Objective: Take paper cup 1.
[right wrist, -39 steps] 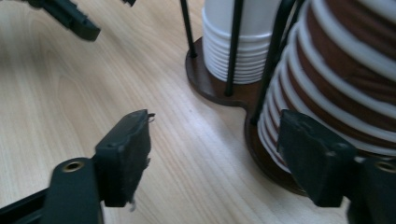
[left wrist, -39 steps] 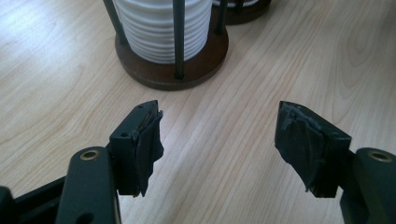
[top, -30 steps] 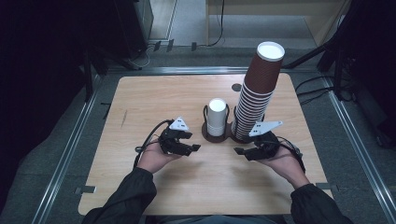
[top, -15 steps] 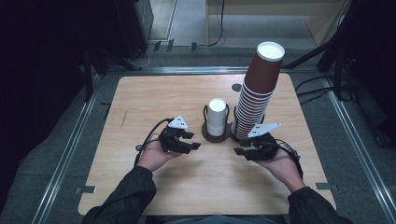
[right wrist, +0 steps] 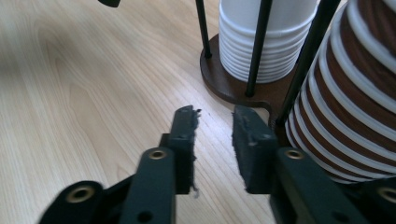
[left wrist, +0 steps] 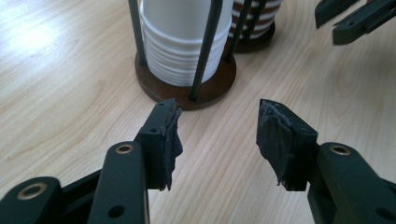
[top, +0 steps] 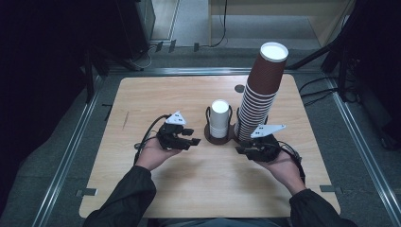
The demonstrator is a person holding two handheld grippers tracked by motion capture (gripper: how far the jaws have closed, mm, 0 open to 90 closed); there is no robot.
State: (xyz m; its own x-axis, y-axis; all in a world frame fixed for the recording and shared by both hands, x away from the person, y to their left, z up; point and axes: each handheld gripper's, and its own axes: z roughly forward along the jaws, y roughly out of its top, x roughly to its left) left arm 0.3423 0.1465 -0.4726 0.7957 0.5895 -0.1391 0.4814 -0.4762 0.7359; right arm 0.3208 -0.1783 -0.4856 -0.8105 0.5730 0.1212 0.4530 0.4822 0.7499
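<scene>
Left gripper [top: 191, 137] is held released, jaws wide apart and empty, just near-left of the white cup stack [top: 220, 118] in its wire holder [top: 207, 124]. Right gripper [top: 242, 150] is seen with jaws just narrowed to a small gap, nothing clamped, just beside the base of the tall brown cup stack [top: 260, 94]. Both stacks are stood mid-table [top: 142, 104], side by side

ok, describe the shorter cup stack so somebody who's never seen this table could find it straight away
On the wooden table, find the dark holder near the middle. Its left ring holds the short white stack. The tall brown stack beside it on the right towers well above it.
</scene>
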